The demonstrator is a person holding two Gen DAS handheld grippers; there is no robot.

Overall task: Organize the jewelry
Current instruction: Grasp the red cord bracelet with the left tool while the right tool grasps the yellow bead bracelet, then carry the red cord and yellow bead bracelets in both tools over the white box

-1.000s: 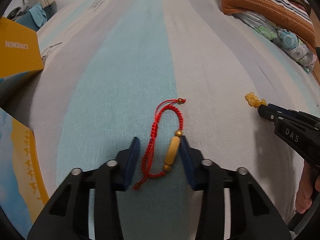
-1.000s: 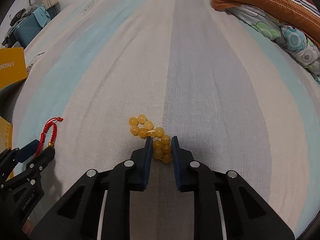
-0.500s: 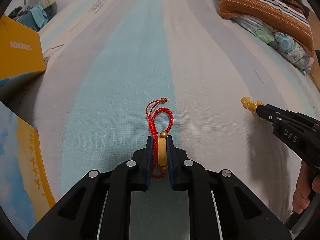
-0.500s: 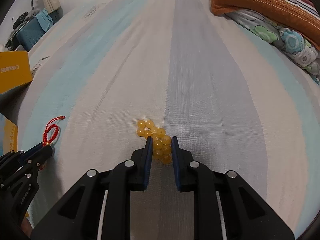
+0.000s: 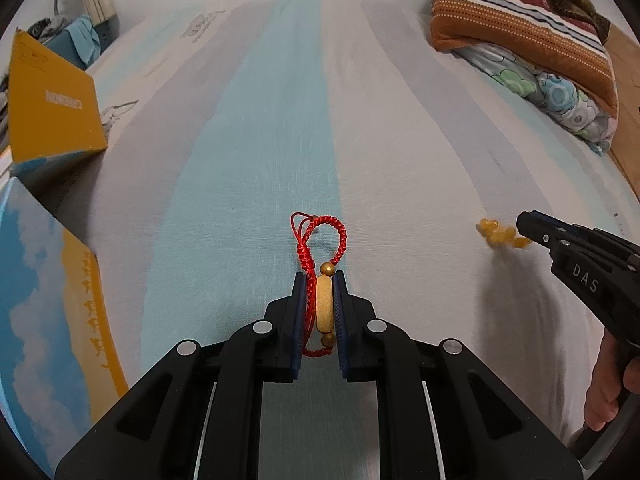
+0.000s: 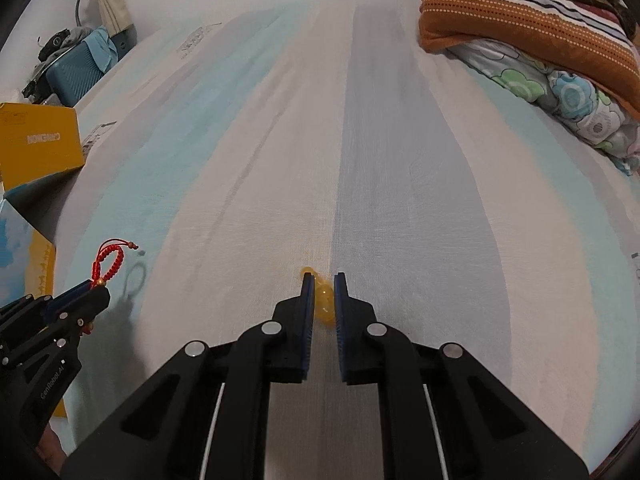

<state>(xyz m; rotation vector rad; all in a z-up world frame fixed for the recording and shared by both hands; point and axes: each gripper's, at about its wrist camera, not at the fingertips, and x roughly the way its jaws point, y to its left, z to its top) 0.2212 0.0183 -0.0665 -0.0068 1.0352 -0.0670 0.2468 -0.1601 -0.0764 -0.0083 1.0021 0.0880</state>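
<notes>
A red braided bracelet (image 5: 340,236) with a long gold bead is pinched in my left gripper (image 5: 319,280), which is shut on the bead and cord; its loop sticks out past the fingertips, lifted just off the striped bed sheet (image 5: 260,140). In the right wrist view the same bracelet (image 6: 110,262) and left gripper (image 6: 94,288) appear at lower left. My right gripper (image 6: 323,278) has its jaws closing tight on a yellow bead bracelet (image 6: 325,304), mostly hidden between the pads. From the left wrist view the yellow beads (image 5: 496,234) hang blurred from the right gripper (image 5: 524,226).
A yellow cardboard box (image 5: 52,108) and a box printed with sky and clouds (image 5: 40,300) stand along the left edge. Folded blankets (image 5: 520,32) are piled at the far right. A blue suitcase (image 6: 76,68) sits beyond the bed at far left.
My left gripper shut on the red bracelet and raised it off the sheet. The right gripper squeezed tighter on the yellow beads and lifted them; fewer beads now show beyond its tips.
</notes>
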